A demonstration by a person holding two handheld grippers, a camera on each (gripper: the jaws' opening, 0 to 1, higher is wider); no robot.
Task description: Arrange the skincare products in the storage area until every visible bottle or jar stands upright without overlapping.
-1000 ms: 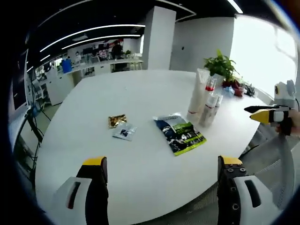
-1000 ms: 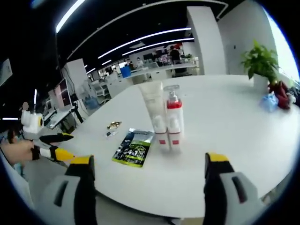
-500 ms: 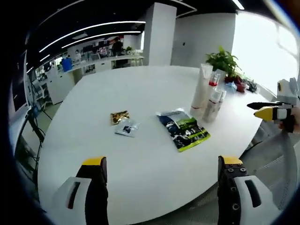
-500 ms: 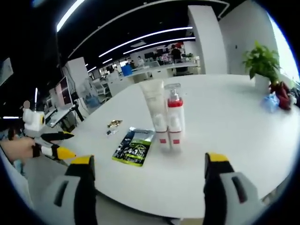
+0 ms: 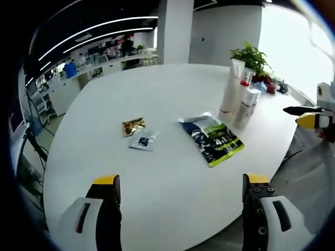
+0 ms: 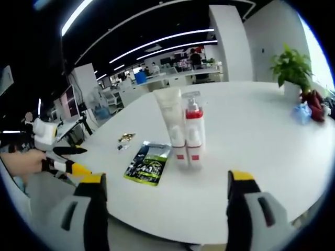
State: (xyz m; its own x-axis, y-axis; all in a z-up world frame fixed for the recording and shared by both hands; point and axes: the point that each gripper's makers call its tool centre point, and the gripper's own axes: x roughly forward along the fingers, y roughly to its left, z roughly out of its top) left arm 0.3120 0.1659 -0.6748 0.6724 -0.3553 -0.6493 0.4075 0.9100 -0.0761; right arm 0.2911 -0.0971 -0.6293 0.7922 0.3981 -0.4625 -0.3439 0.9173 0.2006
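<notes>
Upright near the table's far right edge stand a white tube (image 5: 232, 86), a red-collared pump bottle (image 5: 245, 79) and a shorter white bottle (image 5: 249, 106), close together. In the right gripper view the tube (image 6: 171, 121) and pump bottle (image 6: 193, 132) stand at centre. My left gripper (image 5: 181, 180) is open over the table's near edge, holding nothing. My right gripper (image 6: 166, 178) is open and empty too, short of the bottles. Each gripper appears at the side of the other's view: the right gripper (image 5: 310, 116) and the left gripper (image 6: 65, 159).
A dark green pouch (image 5: 212, 139) lies flat on the white table (image 5: 157, 94) beside the bottles. A gold sachet (image 5: 133, 126) and a small clear sachet (image 5: 142, 141) lie further left. A potted plant (image 6: 290, 69) and small items (image 6: 309, 107) sit at the far edge.
The left gripper view has shifted a little forward and down over the table. In the right gripper view the left gripper has drifted slightly right. The products have not moved.
</notes>
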